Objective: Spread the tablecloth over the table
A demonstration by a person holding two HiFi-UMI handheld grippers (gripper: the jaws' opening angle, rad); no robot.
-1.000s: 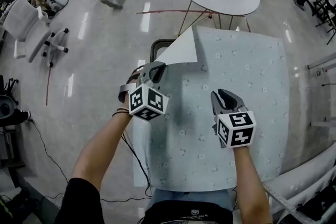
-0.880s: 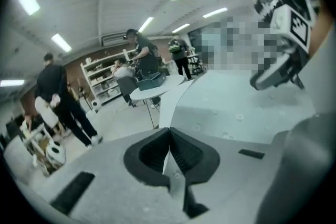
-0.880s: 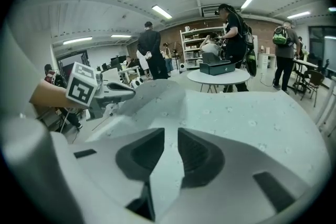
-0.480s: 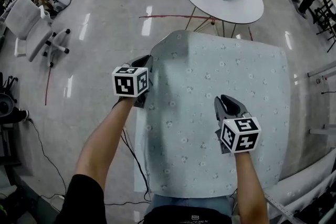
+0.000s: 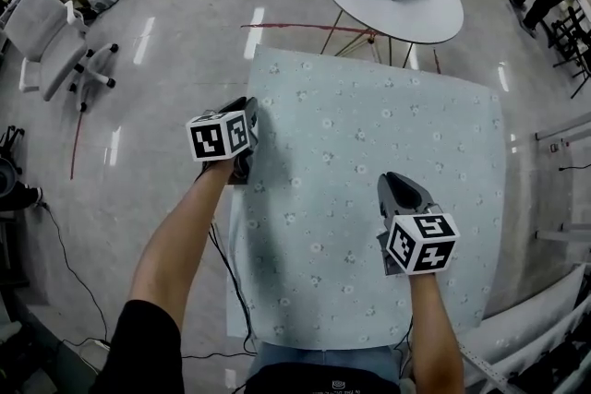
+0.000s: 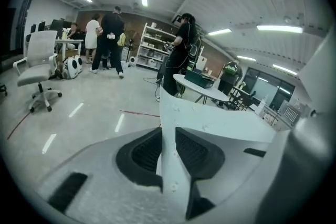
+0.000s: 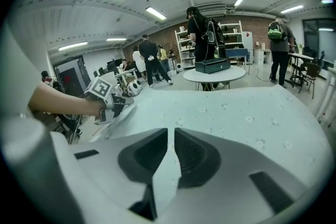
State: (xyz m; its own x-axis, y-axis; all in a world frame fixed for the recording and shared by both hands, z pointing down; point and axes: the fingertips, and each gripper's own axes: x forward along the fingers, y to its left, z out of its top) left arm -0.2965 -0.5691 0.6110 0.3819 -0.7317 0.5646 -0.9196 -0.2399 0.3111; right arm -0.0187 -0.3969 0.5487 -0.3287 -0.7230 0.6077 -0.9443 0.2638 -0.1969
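1. Tablecloth (image 5: 369,161), pale with small flowers, fills the middle of the head view. It lies flat and unfolded, and the table under it is fully hidden.
2. Spreading looks nearly done to me: no turned-over corner shows, and only letting go and some smoothing seem left.
3. Left gripper (image 6: 168,131), at the cloth's left edge, has just been opening its jaws. They stand apart with the cloth's edge loose between them.
4. Right gripper (image 7: 171,131), lower right over the cloth, has just been narrowing its jaws to a slim gap. It pinches nothing.
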